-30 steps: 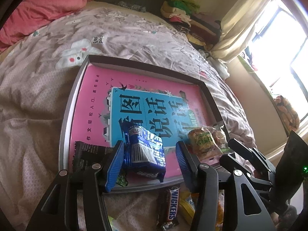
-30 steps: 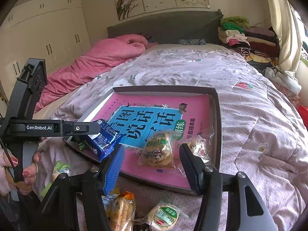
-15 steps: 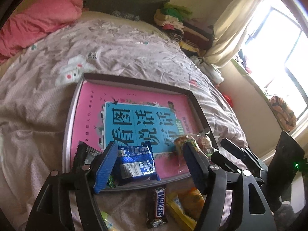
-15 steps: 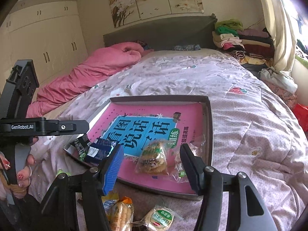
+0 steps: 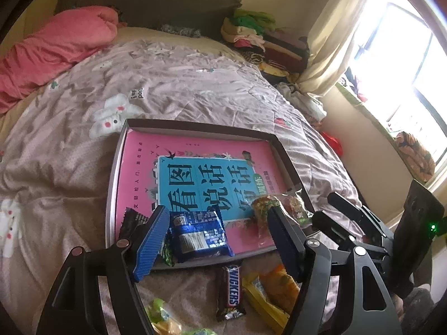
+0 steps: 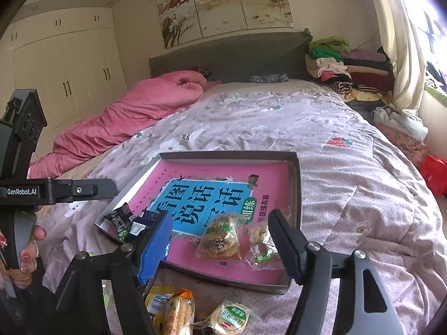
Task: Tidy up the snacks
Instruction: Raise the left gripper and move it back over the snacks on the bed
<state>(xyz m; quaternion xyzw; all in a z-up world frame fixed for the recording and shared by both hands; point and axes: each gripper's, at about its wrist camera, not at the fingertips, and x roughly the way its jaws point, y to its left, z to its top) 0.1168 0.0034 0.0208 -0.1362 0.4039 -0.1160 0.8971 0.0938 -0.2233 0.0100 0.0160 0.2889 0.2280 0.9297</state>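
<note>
The left gripper (image 5: 219,238) was found with jaws apart, nothing gripped; the right gripper (image 6: 223,241) was opening, empty. The blue packet (image 5: 199,236) was observed lying in the tray (image 5: 111,178) on the bed (image 5: 56,167).

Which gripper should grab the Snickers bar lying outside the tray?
Left, likely. The Snickers bar lies on the quilt just below the open left gripper, nothing between its fingers. The right gripper, jaws opening, hangs over the tray; its view shows no Snickers.
</note>
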